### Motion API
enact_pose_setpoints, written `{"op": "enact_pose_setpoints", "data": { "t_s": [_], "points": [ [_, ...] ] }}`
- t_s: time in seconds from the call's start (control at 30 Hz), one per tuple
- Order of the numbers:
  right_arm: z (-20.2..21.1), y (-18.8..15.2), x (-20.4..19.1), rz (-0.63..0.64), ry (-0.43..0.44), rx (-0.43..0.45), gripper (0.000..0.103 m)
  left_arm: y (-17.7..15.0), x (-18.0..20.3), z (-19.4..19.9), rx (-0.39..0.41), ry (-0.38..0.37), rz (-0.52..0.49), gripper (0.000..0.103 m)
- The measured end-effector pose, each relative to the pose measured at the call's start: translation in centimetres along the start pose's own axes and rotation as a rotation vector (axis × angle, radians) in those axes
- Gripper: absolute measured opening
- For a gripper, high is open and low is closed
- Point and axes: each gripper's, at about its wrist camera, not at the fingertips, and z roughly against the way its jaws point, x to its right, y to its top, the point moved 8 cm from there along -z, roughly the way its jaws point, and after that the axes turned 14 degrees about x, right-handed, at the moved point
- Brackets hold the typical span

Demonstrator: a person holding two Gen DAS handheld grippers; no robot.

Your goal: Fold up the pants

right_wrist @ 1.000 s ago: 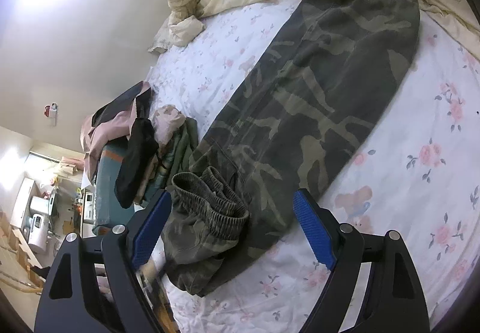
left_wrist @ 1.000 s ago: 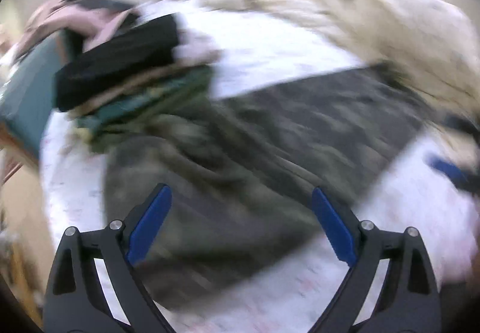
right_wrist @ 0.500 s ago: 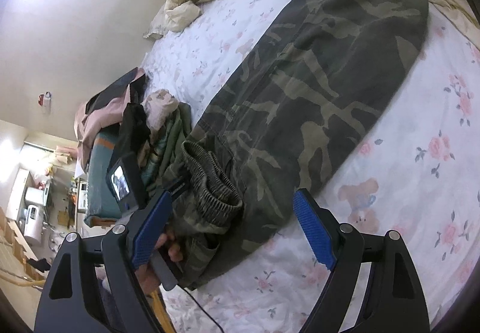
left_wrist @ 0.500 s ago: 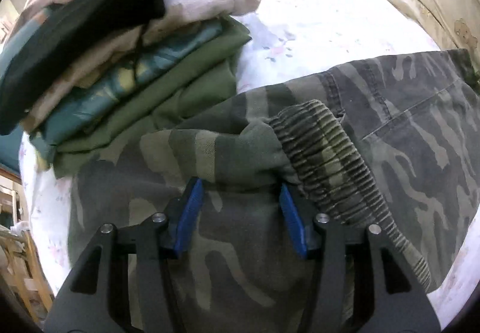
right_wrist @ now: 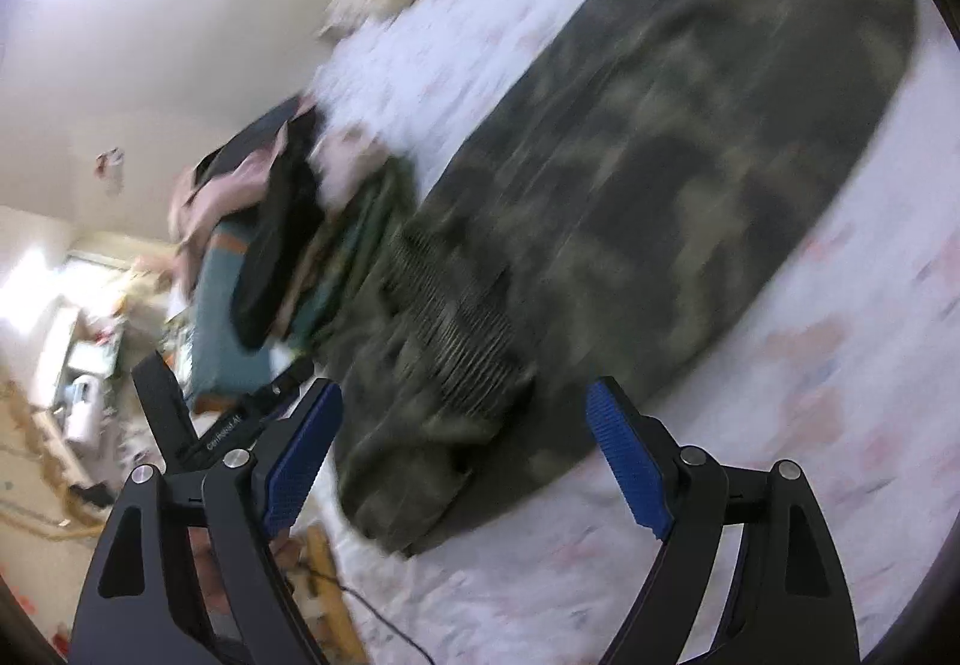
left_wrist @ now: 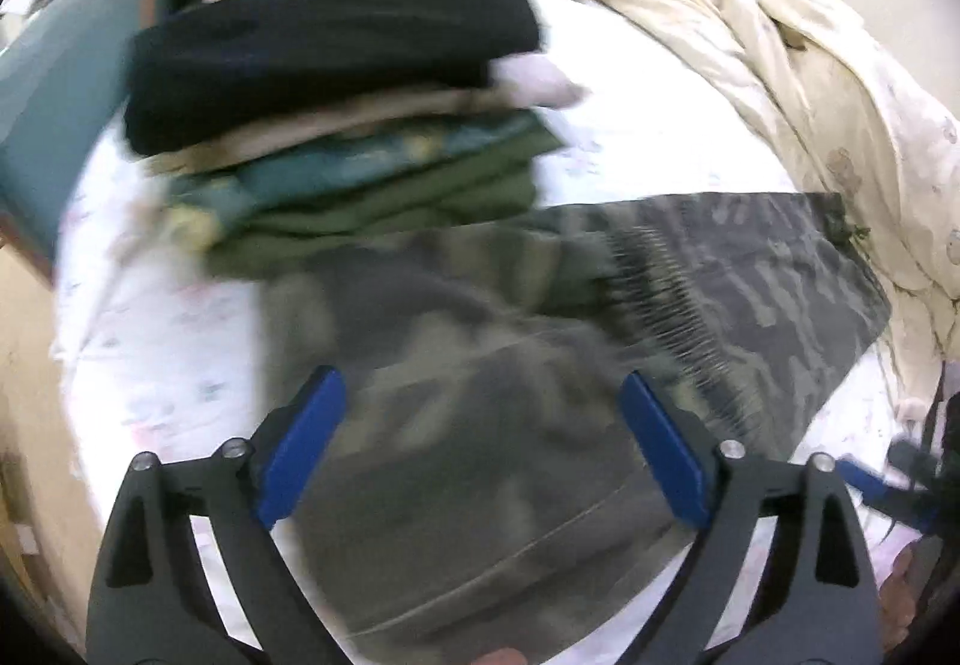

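Note:
Camouflage pants (left_wrist: pixel 540 365) lie lengthwise on the white floral bed sheet (left_wrist: pixel 648 143), with a ribbed elastic cuff (left_wrist: pixel 660 305) bunched up on top of the leg end. They also show in the right wrist view (right_wrist: pixel 690 173), cuff (right_wrist: pixel 456 329) near the front. My left gripper (left_wrist: pixel 483 446) is open and empty, just above the leg end. My right gripper (right_wrist: pixel 462 455) is open and empty, hovering over the same bunched end. Both views are motion-blurred.
A stack of folded clothes (left_wrist: pixel 336 89) with a black piece on top sits beside the pants' leg end, also in the right wrist view (right_wrist: pixel 300 245). A rumpled cream duvet (left_wrist: pixel 810 77) lies past the waistband. A teal headboard or box (left_wrist: pixel 54 125) stands behind the stack.
My left gripper has opened wide and pulled back from the bunched cuff fold it was closing around. My right gripper has moved closer to the leg end. Both views are blurred by motion.

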Motion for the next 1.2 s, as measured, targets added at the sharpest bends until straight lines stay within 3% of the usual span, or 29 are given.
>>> {"op": "enact_pose_setpoints", "data": {
  "t_s": [0.13,0.23,0.4,0.5,0.6,0.63,0.67,0.77,0.8,0.87,0.9,0.97,1.07,1.2],
  "points": [
    [-3.9,-8.4,-1.1,0.017,0.037,-0.158,0.099,-1.5,-6.9,-0.8,-0.065,0.080,0.113,0.093],
    [-5.8,-13.1,-1.2,-0.061,0.102,-0.217,0.099,-2.1,-10.0,-1.7,-0.072,0.106,0.183,0.092],
    [-8.1,-15.4,-1.2,-0.146,0.149,-0.135,0.099,-2.8,-10.6,-4.5,-0.099,0.043,0.202,0.093],
    [-10.1,-15.5,-1.3,-0.146,0.135,-0.086,0.099,-2.9,-10.2,-6.7,-0.114,0.039,0.164,0.092],
    [-11.7,-14.4,-1.2,-0.137,0.102,-0.019,0.098,-3.1,-9.8,-9.0,-0.138,-0.001,0.203,0.091],
    [-12.1,-13.8,-1.2,-0.148,0.093,0.005,0.098,-3.1,-9.5,-10.0,-0.143,-0.019,0.211,0.088],
    [-12.5,-13.3,-1.3,-0.159,0.098,0.025,0.098,-3.0,-9.3,-10.5,-0.141,-0.030,0.214,0.072],
    [-13.7,-12.7,-1.8,-0.144,0.075,0.029,0.080,-2.7,-8.3,-11.5,-0.125,-0.037,0.230,0.049],
    [-13.9,-12.7,-1.9,-0.149,0.079,0.030,0.058,-2.7,-8.1,-11.7,-0.125,-0.037,0.228,0.030],
    [-13.9,-12.5,-2.3,-0.119,0.093,0.032,0.030,-2.4,-7.2,-11.3,-0.121,-0.031,0.176,0.015],
    [-13.5,-12.4,-2.7,-0.097,0.110,0.043,0.025,-2.0,-6.7,-11.0,-0.112,-0.029,0.141,0.012],
    [-12.3,-12.2,-3.5,-0.074,0.136,0.061,0.022,-1.2,-6.0,-9.7,-0.086,-0.032,0.113,0.011],
    [-10.4,-12.4,-4.6,-0.054,0.142,0.083,0.021,0.1,-5.7,-7.1,-0.069,-0.045,0.156,0.011],
    [-8.0,-13.5,-6.1,-0.037,0.157,0.092,0.021,1.1,-5.1,-2.6,-0.037,-0.037,0.066,0.011]
  ]
}}
